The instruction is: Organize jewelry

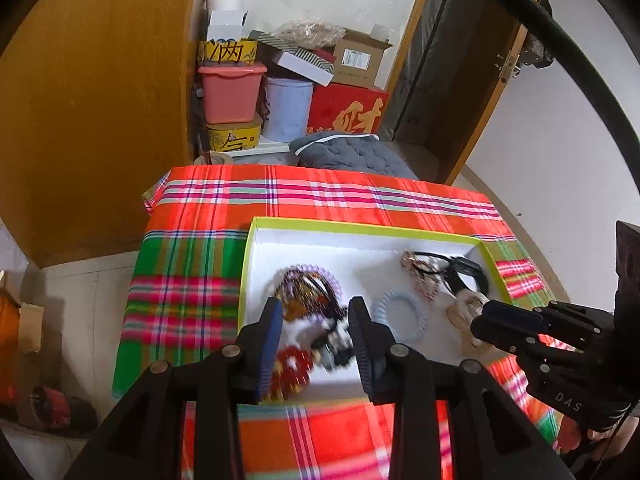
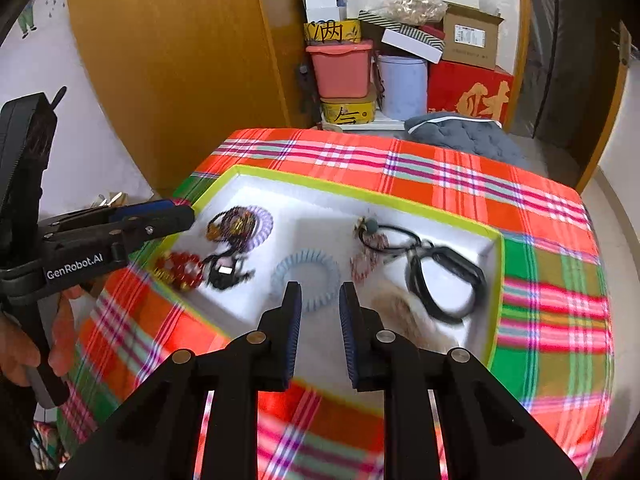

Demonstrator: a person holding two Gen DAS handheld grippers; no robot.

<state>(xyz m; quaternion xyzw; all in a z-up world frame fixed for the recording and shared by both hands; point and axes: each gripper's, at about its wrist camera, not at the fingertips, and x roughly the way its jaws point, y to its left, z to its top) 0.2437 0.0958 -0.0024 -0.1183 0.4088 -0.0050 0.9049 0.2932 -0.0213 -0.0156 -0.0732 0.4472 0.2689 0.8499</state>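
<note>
Jewelry lies in a white tray with a green rim [image 2: 362,196] on our table with the bright checked cloth [image 2: 460,168]. On the left side of the tray we see a purple coil band [image 2: 262,226] with dark beads on it, a red bead bracelet [image 2: 180,268] and a small black piece [image 2: 224,274] just beside the red beads. In the middle lies a light blue coil band [image 2: 306,278]. On the right side lie a black strap band [image 2: 444,280], a small speckled red piece [image 2: 364,264] and something pale and fuzzy [image 2: 404,312] that is too blurry to name.

We hold 2 grippers over the near edge of the tray. Our left gripper [image 1: 316,322] hangs above the red beads and the black piece. Its jaws stand apart and nothing is between them. Our right gripper [image 2: 320,300] hangs above the near side of the blue coil band. Its jaws are a little apart, and they hold nothing too. In the right wrist view we see a hand [image 2: 24,344] around the handle of the left gripper.

Behind the table stand a wooden cupboard [image 2: 180,60], a pink tub [image 2: 342,70], a red box [image 2: 470,90] and some cardboard boxes [image 2: 470,38].
</note>
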